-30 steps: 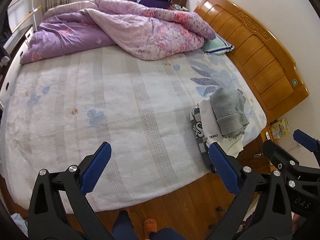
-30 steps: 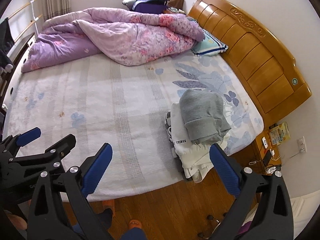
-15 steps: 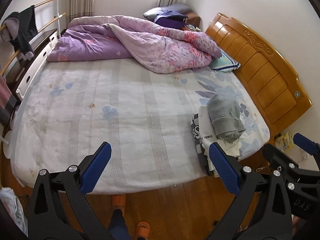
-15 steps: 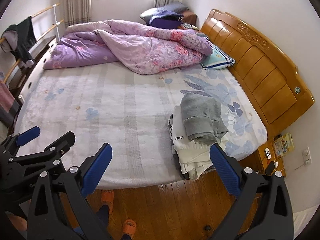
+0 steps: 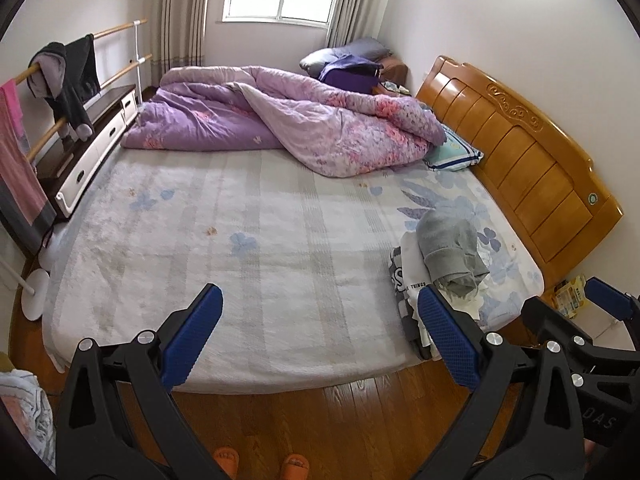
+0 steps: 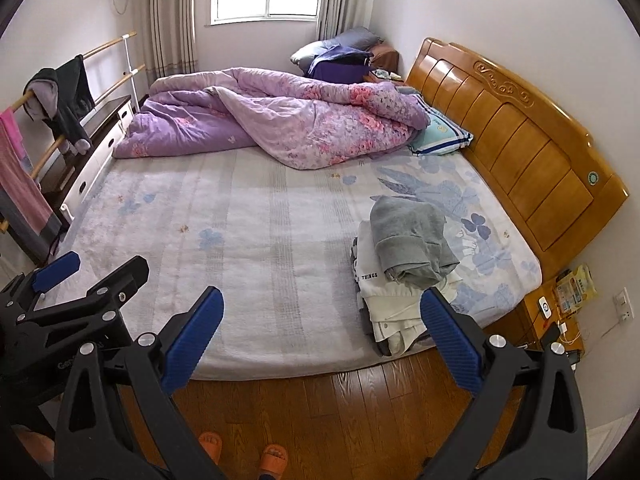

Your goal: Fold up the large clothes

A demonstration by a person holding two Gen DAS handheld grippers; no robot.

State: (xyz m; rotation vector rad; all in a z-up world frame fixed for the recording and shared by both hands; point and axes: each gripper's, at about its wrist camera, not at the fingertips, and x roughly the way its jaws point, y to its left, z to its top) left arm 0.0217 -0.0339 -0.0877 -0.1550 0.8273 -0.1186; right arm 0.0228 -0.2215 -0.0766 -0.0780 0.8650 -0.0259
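A stack of folded clothes lies at the near right corner of the bed [image 5: 260, 280]: a grey garment [image 5: 450, 248] on top of a white one printed "THINGS" [image 5: 412, 276], also in the right wrist view [image 6: 408, 240]. My left gripper [image 5: 320, 324] is open and empty, held back from the bed's near edge over the floor. My right gripper [image 6: 320, 326] is open and empty too, beside the left one and just as far back. Neither touches any cloth.
A crumpled purple duvet [image 5: 304, 124] covers the far part of the bed. A wooden headboard [image 5: 532, 160] stands on the right, a clothes rail with hanging garments [image 5: 68, 80] on the left. Wooden floor [image 5: 340, 420] and the person's orange slippers [image 6: 240, 452] lie below.
Both grippers have drawn back and up from the bed, so more of the room, the window and the floor shows. The clothes stack has not moved.
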